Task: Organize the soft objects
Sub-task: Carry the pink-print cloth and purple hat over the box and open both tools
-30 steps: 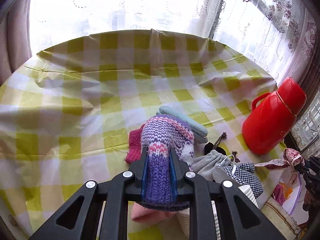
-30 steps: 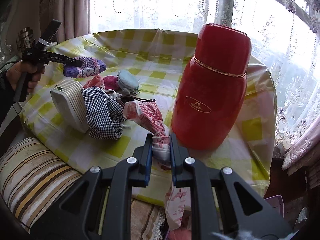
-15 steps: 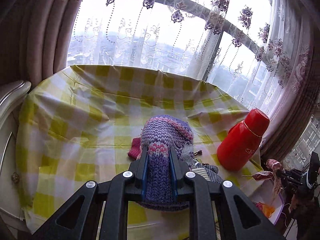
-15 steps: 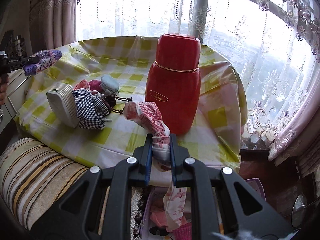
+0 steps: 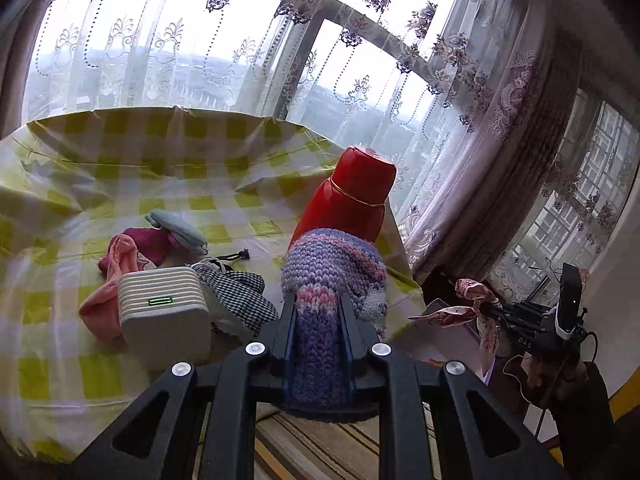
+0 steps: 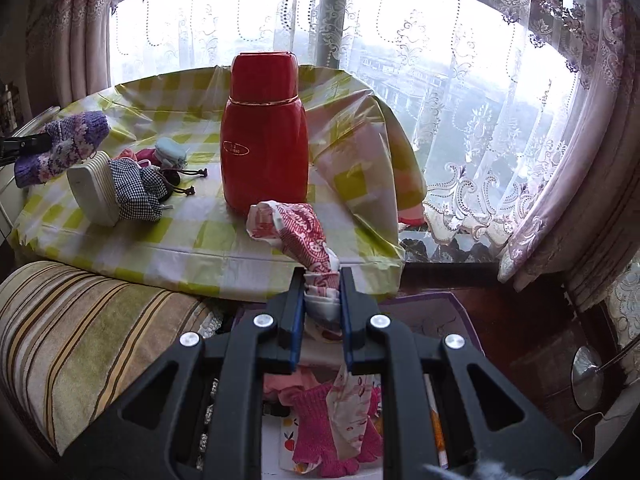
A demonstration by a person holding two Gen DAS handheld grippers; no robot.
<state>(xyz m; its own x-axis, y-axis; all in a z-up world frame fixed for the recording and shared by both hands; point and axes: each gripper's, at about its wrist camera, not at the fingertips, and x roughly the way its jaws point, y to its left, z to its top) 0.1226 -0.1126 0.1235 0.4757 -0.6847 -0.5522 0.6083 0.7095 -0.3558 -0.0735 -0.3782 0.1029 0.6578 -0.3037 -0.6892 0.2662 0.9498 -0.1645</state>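
Note:
My left gripper (image 5: 318, 320) is shut on a purple knitted mitten (image 5: 334, 268) and holds it in the air off the table's near edge; the mitten also shows in the right wrist view (image 6: 64, 146). My right gripper (image 6: 322, 292) is shut on a red-and-white patterned cloth (image 6: 298, 228) that hangs over the table's corner; the cloth shows in the left wrist view too (image 5: 466, 304). Below the right gripper a purple bin (image 6: 448, 308) holds pink gloves (image 6: 324, 428) and other soft things. A checked pouch (image 6: 134, 190), pink cloths (image 5: 120, 264) and a pale blue sock (image 5: 176, 228) lie on the table.
A tall red thermos (image 6: 264, 132) stands on the yellow checked tablecloth (image 6: 200, 236). A white ribbed box (image 5: 164, 312) sits by the pouch. A striped cushion (image 6: 80, 332) lies below the table's edge. Lace curtains (image 6: 480, 120) hang behind.
My left gripper has lifted the mitten off the table and pulled back and to the right. My right gripper has drawn back with the cloth, off the table's edge and over the bin.

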